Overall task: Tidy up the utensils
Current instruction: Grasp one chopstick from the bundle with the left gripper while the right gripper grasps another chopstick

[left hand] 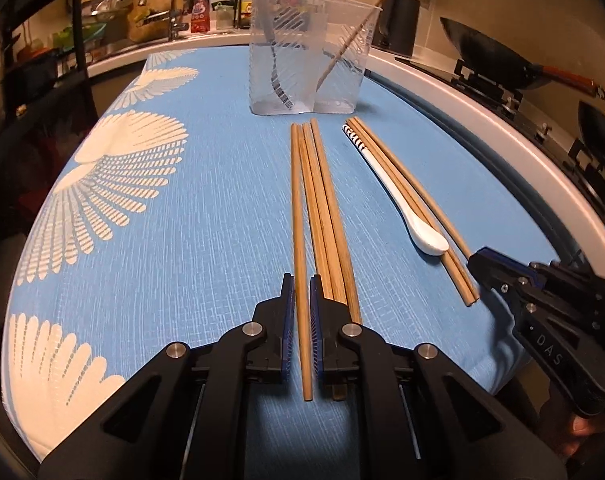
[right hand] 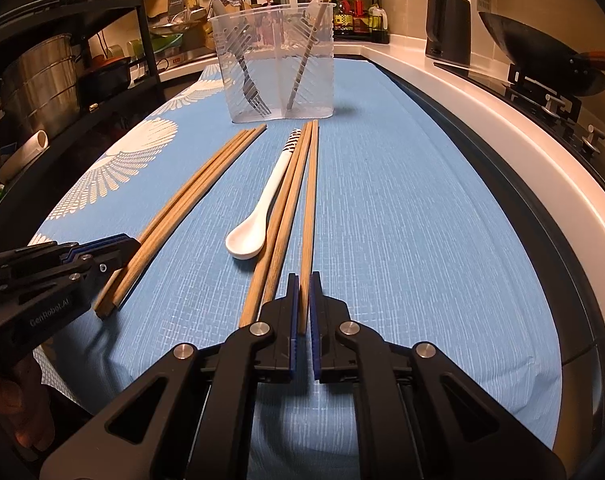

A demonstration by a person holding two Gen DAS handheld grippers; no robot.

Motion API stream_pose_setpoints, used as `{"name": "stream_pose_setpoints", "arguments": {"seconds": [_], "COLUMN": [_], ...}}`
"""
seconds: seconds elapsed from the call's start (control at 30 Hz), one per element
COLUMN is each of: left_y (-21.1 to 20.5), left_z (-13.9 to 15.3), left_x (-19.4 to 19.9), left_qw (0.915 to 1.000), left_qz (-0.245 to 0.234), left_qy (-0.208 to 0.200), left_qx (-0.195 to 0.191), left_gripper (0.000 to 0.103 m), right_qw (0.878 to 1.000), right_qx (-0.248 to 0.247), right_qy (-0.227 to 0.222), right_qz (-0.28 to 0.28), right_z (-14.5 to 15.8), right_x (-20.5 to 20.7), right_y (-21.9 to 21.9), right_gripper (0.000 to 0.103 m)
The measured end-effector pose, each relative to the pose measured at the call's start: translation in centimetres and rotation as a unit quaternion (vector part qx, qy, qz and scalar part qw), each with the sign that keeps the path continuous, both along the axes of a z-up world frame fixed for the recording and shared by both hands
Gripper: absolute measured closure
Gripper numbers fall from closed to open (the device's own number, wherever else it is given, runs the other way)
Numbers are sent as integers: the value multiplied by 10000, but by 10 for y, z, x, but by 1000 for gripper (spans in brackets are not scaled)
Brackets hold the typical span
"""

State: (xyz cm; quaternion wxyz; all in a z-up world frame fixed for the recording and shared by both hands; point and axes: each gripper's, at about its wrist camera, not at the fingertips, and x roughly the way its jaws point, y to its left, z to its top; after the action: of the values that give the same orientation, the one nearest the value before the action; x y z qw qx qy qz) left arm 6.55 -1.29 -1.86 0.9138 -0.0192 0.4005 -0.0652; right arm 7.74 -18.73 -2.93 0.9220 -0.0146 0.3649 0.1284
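My left gripper point(left hand: 301, 282) is shut on one wooden chopstick point(left hand: 298, 216), the leftmost of a bundle point(left hand: 322, 208) lying on the blue cloth. My right gripper point(right hand: 304, 280) is shut on another chopstick point(right hand: 310, 200), the rightmost of three beside a white ceramic spoon point(right hand: 262, 208). That spoon also shows in the left wrist view point(left hand: 398, 196). A clear plastic two-part holder point(left hand: 308, 52) stands at the far end, with a fork in its left part and a chopstick in its right part; it also shows in the right wrist view point(right hand: 276, 60).
The blue patterned cloth point(left hand: 162, 240) covers a white counter. A wok point(left hand: 486, 56) sits on the stove at right, a black kettle point(right hand: 448, 24) behind it. A metal pot and rack point(right hand: 38, 76) stand at left; a sink and bottles lie beyond.
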Motion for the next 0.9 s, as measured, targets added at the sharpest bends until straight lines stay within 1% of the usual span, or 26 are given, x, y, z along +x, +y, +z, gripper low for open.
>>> {"name": "stream_pose_setpoints", "arguments": {"seconds": [0.07,0.13,0.23,0.37,0.43,0.5,0.6,0.7,0.9], "left_y": [-2,1,10,23,24,23,22,20,20], "left_z": [0,0,1,2,0,-1,-2,-2,-2], "left_x": [1,2,1,0,0,-1,0,-1,-2], "left_qw": [10000,10000,9995,9980,9981,9983,9980,9981,9980], "left_qz": [-14,36,309,604,592,578,615,610,605], "left_qy": [-26,-30,-95,-105,-60,-78,-93,-120,-171], "left_qx": [42,-19,-66,-139,-143,-66,-78,1,18], "left_gripper": [95,96,97,97,97,97,96,96,96], "right_qw": [10000,10000,10000,9991,9984,9981,9984,9986,9989], "right_qx": [-17,-21,36,75,36,103,100,114,122], "right_qy": [-16,-17,16,-34,-77,-69,-50,-61,-219], "right_qz": [6,18,-19,-414,-556,-596,-548,-504,-400], "right_z": [0,0,0,0,-1,-2,-1,-2,-4], "right_x": [1,2,2,-1,-3,-3,-2,0,1], "right_y": [1,2,-1,-12,-16,-20,-19,-18,-17], "right_gripper": [97,98,98,98,98,98,97,97,97]}}
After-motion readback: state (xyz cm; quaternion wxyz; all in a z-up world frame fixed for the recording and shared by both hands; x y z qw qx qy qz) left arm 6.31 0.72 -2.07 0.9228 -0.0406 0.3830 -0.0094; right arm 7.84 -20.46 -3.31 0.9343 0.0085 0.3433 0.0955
